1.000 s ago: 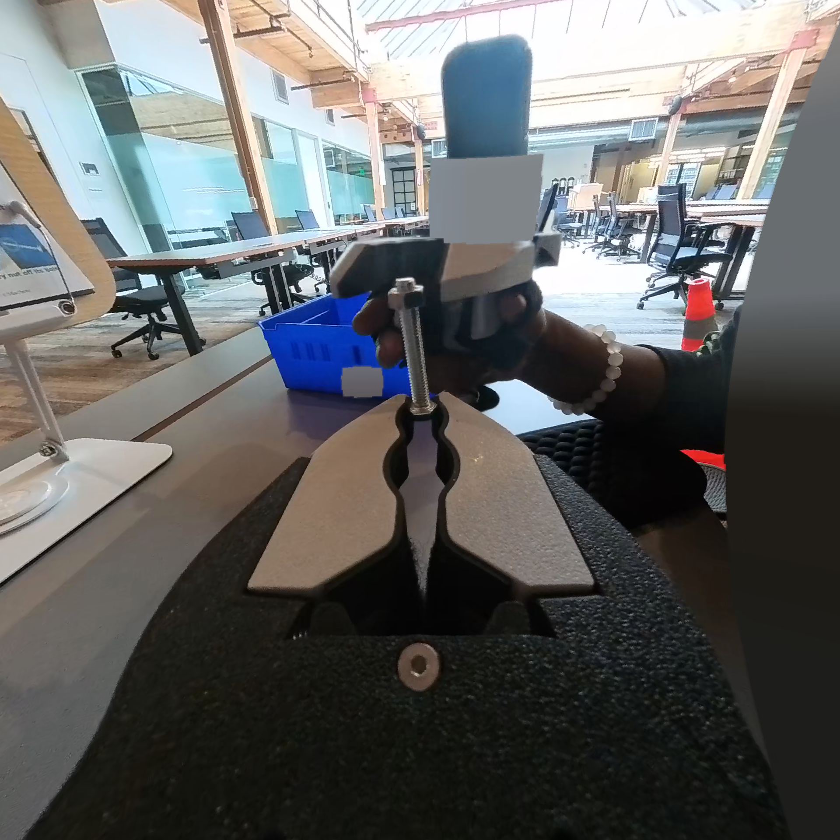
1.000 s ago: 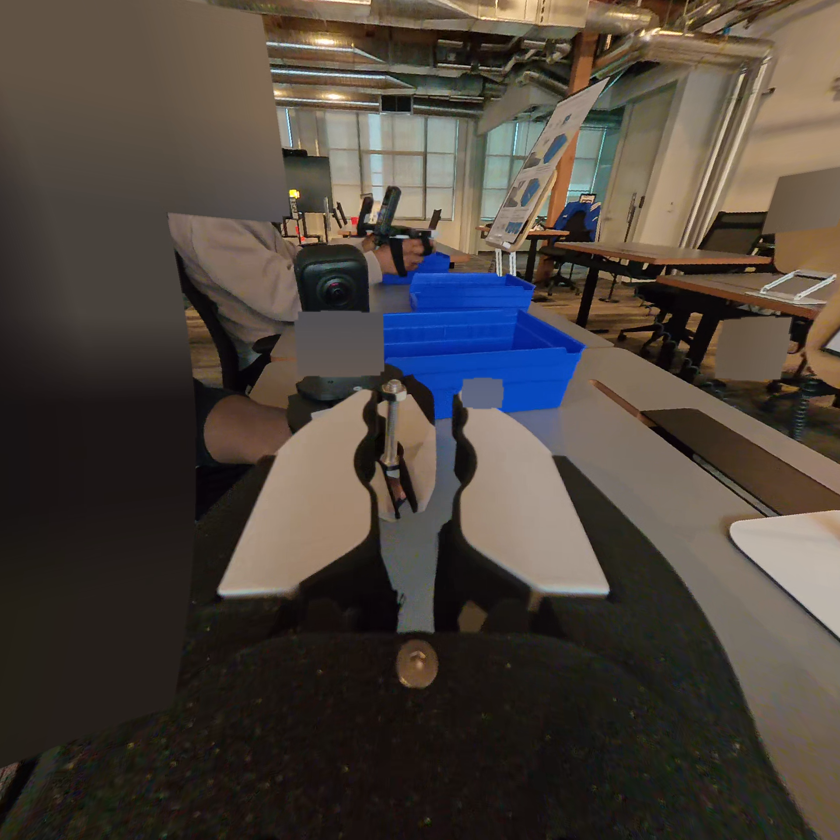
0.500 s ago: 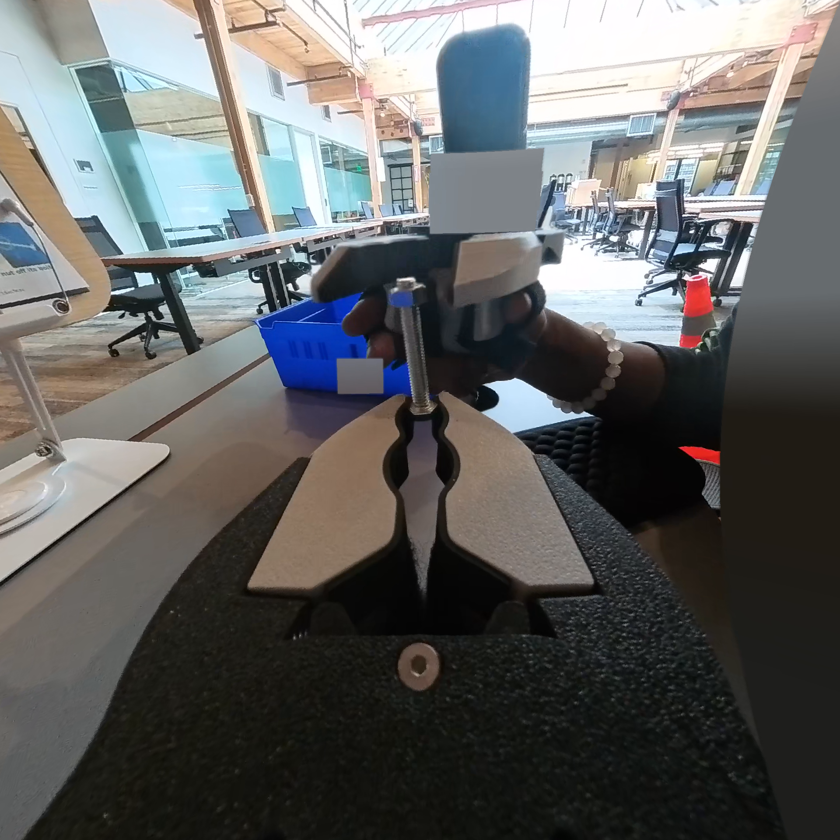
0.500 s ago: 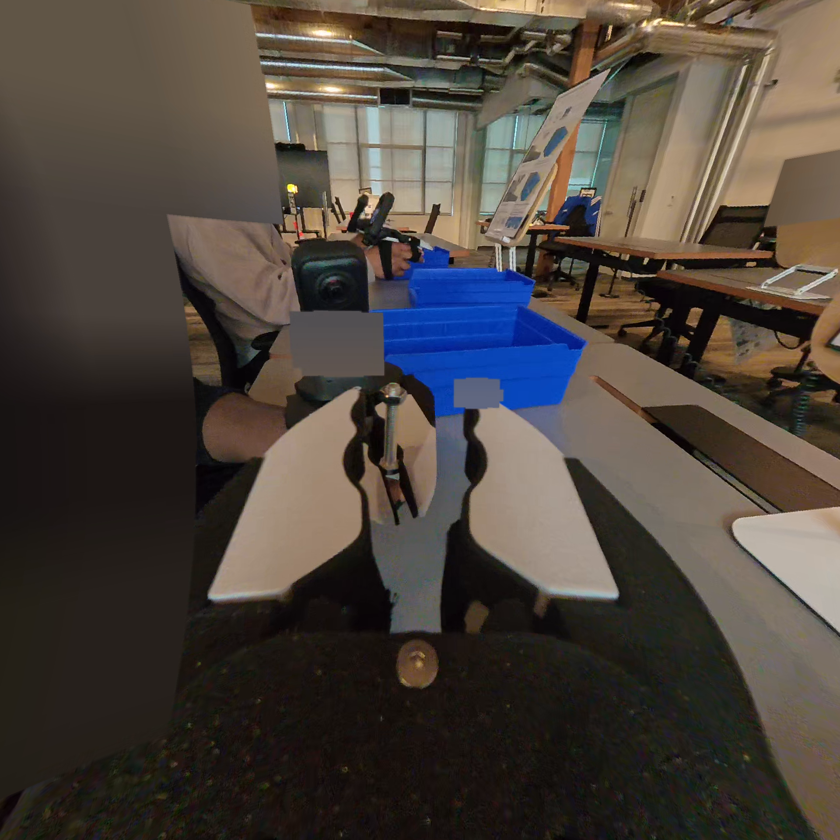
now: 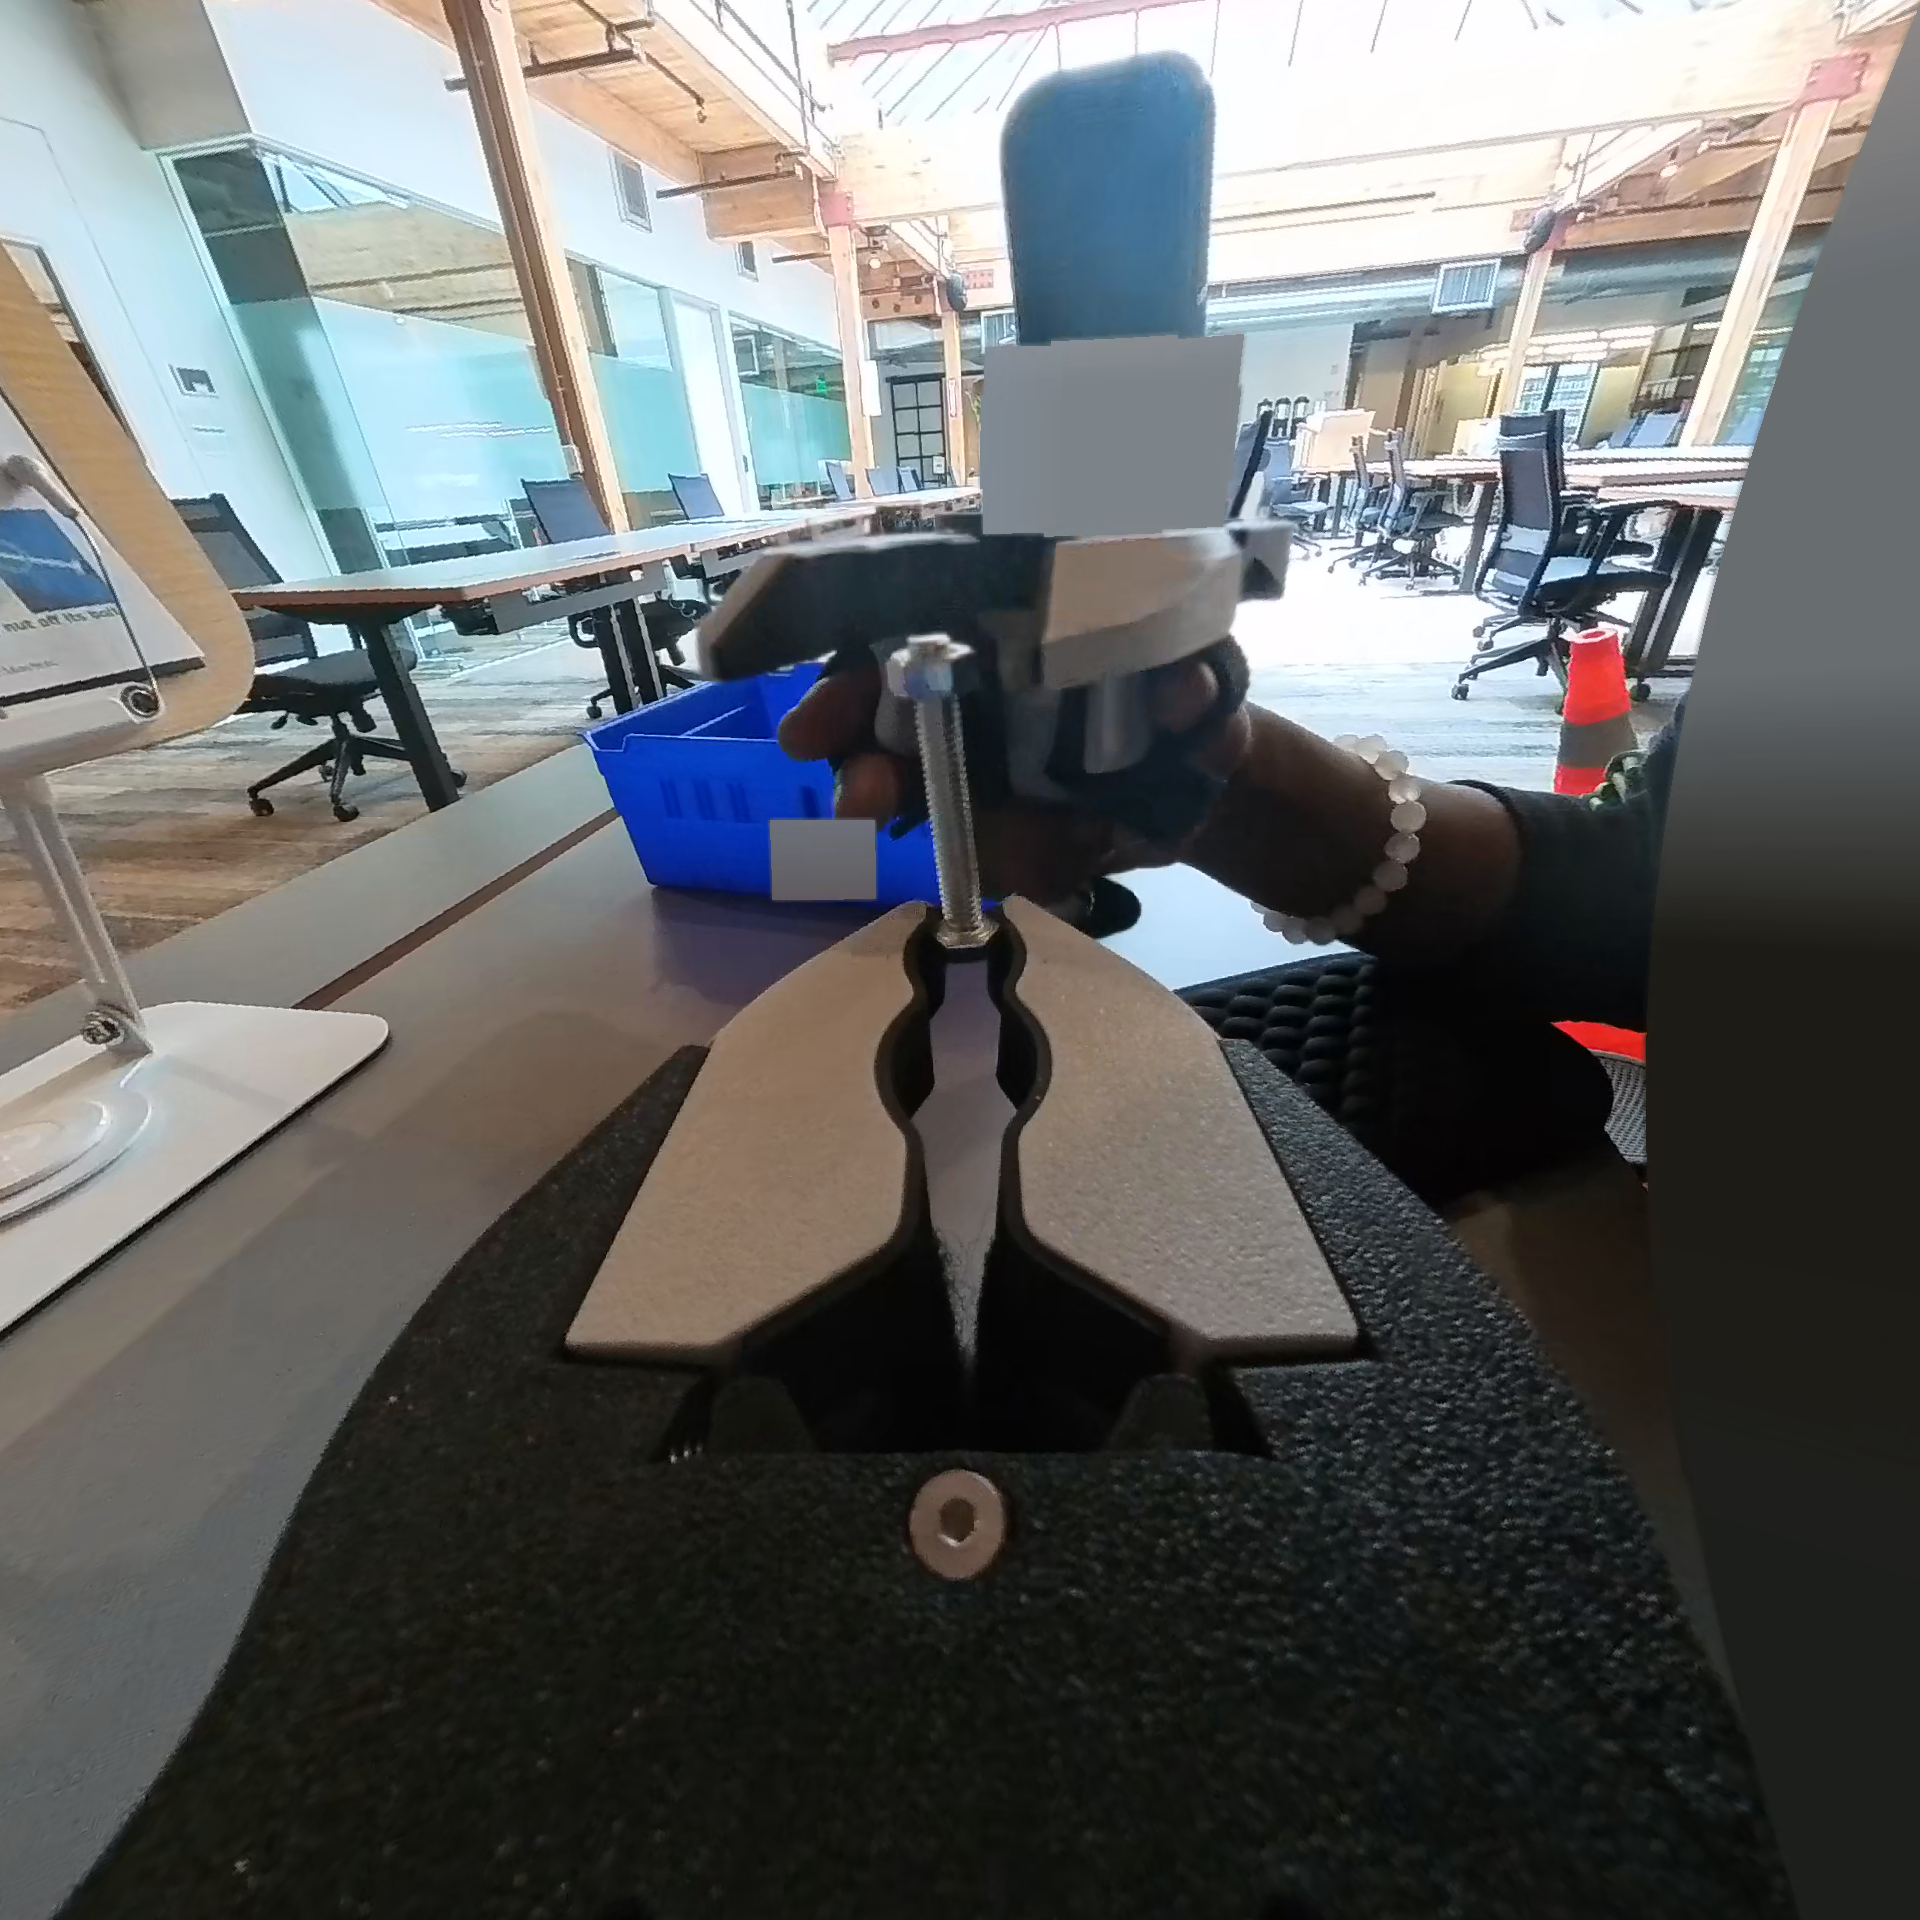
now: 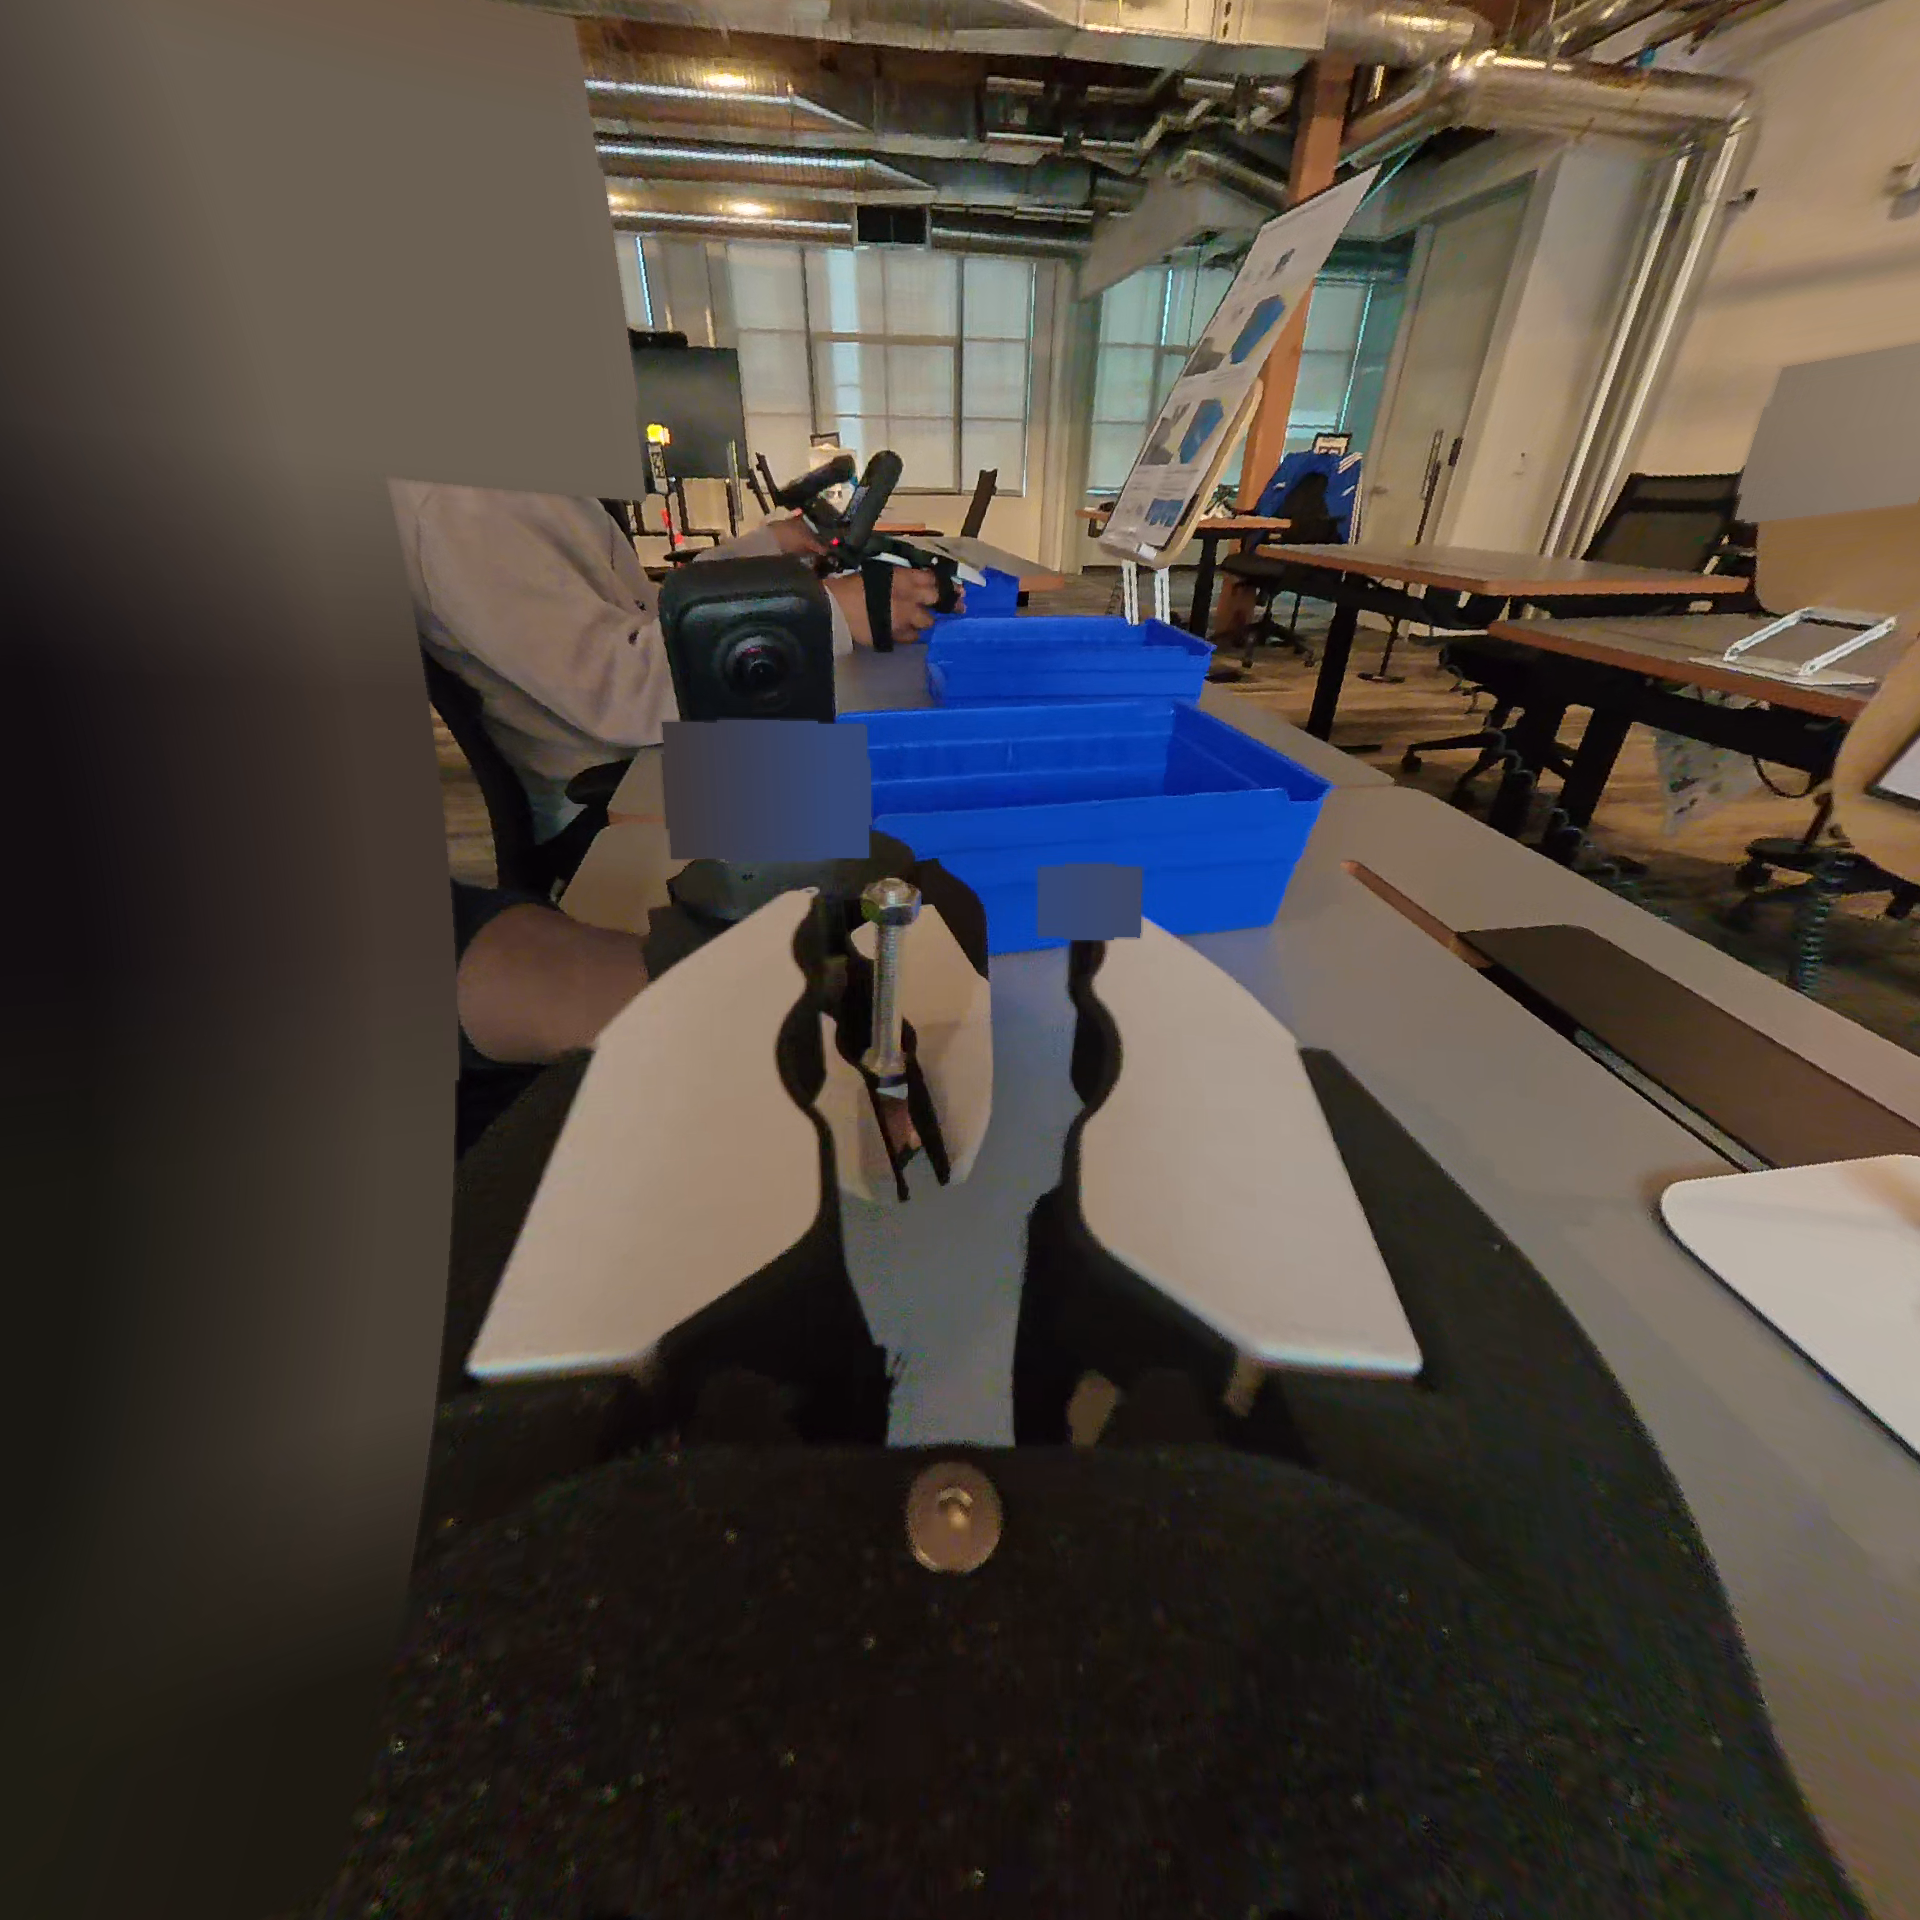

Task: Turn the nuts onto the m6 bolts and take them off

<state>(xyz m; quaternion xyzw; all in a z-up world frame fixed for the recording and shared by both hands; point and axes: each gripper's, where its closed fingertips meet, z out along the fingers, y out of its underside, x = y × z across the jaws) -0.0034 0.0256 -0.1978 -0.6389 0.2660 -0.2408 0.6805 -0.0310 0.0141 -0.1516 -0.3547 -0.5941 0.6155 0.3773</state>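
My left gripper point(image 5: 964, 920) is shut on the head end of a silver bolt point(image 5: 951, 810) and holds it upright above the grey table point(image 5: 416, 987). A nut point(image 5: 928, 670) sits near the bolt's top. My right gripper point(image 6: 940, 925) is open. Its fingers stand either side of the nut point(image 6: 891, 902) without pressing on it, and the nut is nearer the left finger point(image 6: 727, 1039). In the left wrist view a right finger point(image 5: 831, 613) lies flat just over the bolt's top. The right wrist view shows the bolt point(image 6: 886, 997) standing in the left gripper's fingertips point(image 6: 956, 1049).
A blue bin point(image 6: 1091, 821) stands on the table just beyond the grippers and also shows in the left wrist view point(image 5: 717, 790). A second blue bin point(image 6: 1070, 655) and another person point(image 6: 540, 623) are farther back. A white stand base point(image 5: 187, 1091) is at the left. A white pad point(image 6: 1818, 1268) and a dark strip point(image 6: 1662, 1039) lie at the right. The left gripper's tips are roughly 5 cm from the right gripper's.
My right gripper's jaws have opened wider around the nut. My left gripper has kept its hold on the bolt, which stays upright.
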